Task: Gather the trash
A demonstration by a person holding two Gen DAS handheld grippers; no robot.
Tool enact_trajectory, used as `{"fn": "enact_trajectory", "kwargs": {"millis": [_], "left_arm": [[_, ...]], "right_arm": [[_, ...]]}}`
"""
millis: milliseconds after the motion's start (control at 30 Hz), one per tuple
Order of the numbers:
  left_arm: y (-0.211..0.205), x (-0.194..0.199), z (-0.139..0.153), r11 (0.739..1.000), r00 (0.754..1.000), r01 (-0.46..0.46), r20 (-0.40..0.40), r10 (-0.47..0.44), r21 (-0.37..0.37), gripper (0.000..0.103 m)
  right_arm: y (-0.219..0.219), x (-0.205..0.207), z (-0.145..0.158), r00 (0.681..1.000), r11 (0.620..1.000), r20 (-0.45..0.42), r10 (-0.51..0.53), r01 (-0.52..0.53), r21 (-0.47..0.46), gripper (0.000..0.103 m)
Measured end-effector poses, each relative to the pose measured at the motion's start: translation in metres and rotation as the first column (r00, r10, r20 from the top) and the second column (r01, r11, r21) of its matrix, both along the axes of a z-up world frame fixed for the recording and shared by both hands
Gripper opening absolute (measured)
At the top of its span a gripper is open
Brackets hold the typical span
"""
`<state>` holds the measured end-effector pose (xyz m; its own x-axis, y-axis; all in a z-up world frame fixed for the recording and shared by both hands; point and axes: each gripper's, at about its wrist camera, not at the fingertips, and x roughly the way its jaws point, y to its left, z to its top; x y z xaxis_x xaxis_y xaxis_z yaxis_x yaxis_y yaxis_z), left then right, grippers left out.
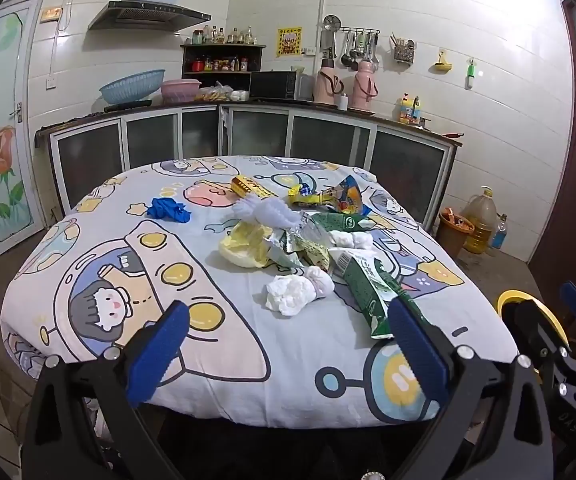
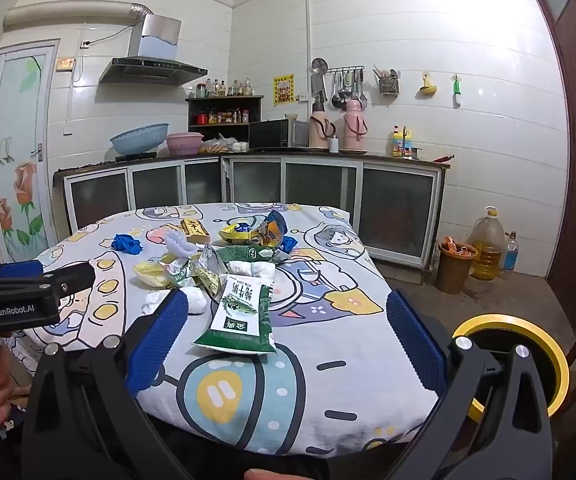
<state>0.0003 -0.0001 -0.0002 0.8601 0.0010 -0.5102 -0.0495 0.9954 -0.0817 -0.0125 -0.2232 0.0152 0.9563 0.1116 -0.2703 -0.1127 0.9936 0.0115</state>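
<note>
While both our left gripper [image 1: 288, 344] and right gripper [image 2: 288, 336] hang spread and empty, we judge nothing collected yet: wrappers [image 2: 240, 312], tissues [image 1: 299, 290] and a blue glove [image 1: 168, 209] all litter the table [image 1: 88, 240].

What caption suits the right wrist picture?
Open tongs hover over a green milk carton among trash on a cartoon-print tablecloth.

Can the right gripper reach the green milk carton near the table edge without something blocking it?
Probably yes. The right gripper has its jaws wide open and empty, and the green milk carton lies right ahead on top of the cloth, nothing between them.
</note>
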Motion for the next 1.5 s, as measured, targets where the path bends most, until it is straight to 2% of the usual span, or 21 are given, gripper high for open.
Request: {"fn": "enact_trajectory", "kwargs": {"millis": [100, 1500], "left_arm": [[-0.0005, -0.0019, 0.0003, 1.000, 1.000, 0.001, 0.026, -0.001, 0.012, 0.096], [0.0085, 0.0054, -0.0065, 0.999, 1.000, -0.017, -0.023, 0.016, -0.029, 0.096]], "right_arm": [[0.0002, 0.0001, 0.0001, 1.000, 1.000, -0.001, 0.000, 0.000, -0.003, 0.095], [-0.0020, 0.0003, 0.0019, 1.000, 1.000, -0.001, -0.003, 0.003, 0.001, 0.096]]}}
